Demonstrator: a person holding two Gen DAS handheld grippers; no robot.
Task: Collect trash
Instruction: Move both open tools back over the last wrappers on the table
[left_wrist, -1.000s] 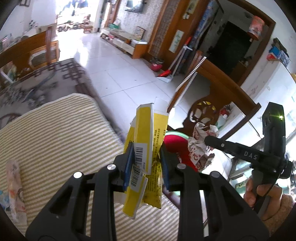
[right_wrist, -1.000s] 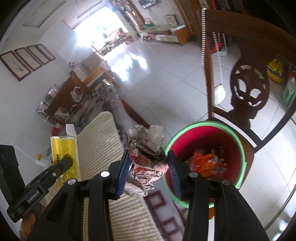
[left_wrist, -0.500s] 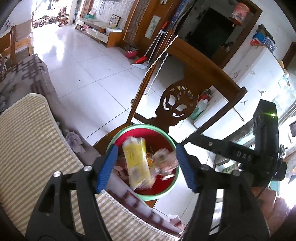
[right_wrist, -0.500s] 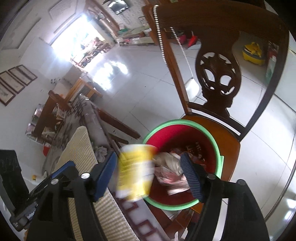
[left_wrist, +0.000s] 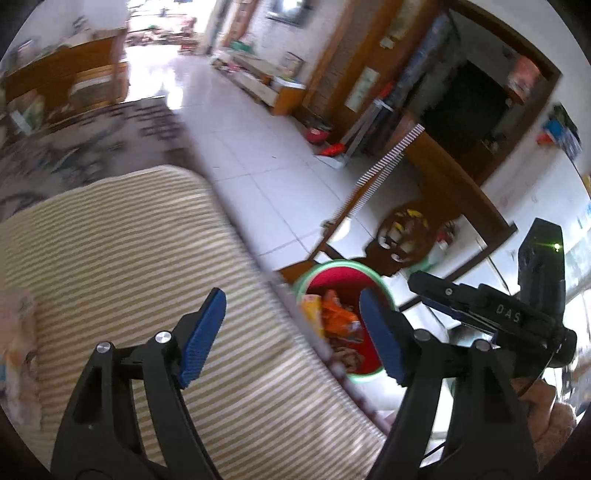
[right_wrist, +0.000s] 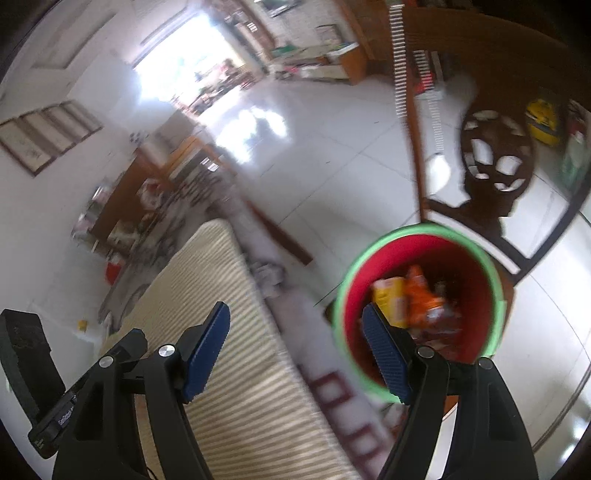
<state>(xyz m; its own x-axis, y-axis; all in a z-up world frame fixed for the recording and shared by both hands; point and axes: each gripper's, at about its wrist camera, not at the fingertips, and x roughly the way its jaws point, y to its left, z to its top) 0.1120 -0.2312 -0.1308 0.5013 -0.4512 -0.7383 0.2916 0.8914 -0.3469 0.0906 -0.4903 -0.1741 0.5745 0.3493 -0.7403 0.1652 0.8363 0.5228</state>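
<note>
A red bin with a green rim (left_wrist: 338, 266) (right_wrist: 417, 230) stands on a wooden chair seat beside the striped cushion. Inside it lie a yellow box (left_wrist: 313, 312) (right_wrist: 388, 297), an orange wrapper (left_wrist: 338, 317) (right_wrist: 421, 295) and other scraps. My left gripper (left_wrist: 291, 336) is open and empty, over the cushion's edge beside the bin. My right gripper (right_wrist: 295, 350) is open and empty, its right finger over the bin's near rim. The right gripper also shows in the left wrist view (left_wrist: 487, 314). A pale wrapper (left_wrist: 18, 354) lies on the cushion at far left.
The striped cushion (left_wrist: 129, 251) (right_wrist: 221, 332) lies on a sofa. A carved wooden chair back (left_wrist: 443, 199) (right_wrist: 495, 158) rises behind the bin. White tiled floor (left_wrist: 258, 155) stretches beyond. A crumpled grey scrap (right_wrist: 267, 275) lies at the cushion's edge.
Both grippers opened and dropped their loads: the yellow box and the crumpled paper fell into the bin. Both grippers have since swung back left toward the cushion.
</note>
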